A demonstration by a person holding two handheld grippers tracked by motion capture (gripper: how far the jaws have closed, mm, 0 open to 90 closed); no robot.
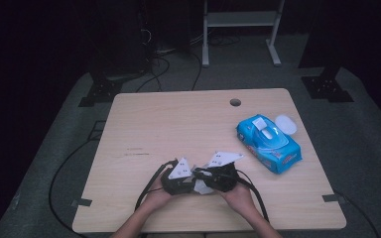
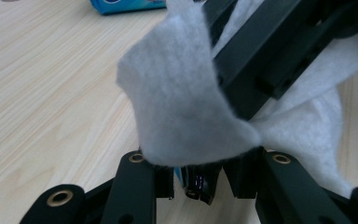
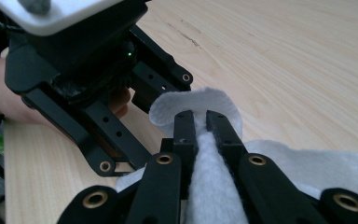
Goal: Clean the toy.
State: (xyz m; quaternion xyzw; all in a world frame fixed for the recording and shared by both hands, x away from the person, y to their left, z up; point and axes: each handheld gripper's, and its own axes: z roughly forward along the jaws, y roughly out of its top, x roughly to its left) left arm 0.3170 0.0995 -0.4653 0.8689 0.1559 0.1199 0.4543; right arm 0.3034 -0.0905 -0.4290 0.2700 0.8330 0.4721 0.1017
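A white wipe (image 1: 203, 187) hangs between my two grippers near the table's front edge. In the right gripper view, my right gripper (image 3: 200, 121) is shut on a fold of the wipe (image 3: 214, 191), which spreads out below and to the right. My left gripper (image 3: 135, 93) faces it closely, jaws spread, beside the wipe's rounded corner. In the left gripper view the wipe (image 2: 186, 102) drapes over my left gripper (image 2: 198, 172) and hides its fingertips; the right gripper (image 2: 261, 60) clamps the wipe from the upper right. In the high view the left gripper (image 1: 191, 181) and right gripper (image 1: 206, 178) almost touch.
A blue pack of wet wipes (image 1: 268, 144) lies at the right of the wooden table (image 1: 178, 119), its white lid (image 1: 285, 124) flipped open. A cable hole (image 1: 235, 102) sits near the far edge. Cables trail from both grippers toward the front edge.
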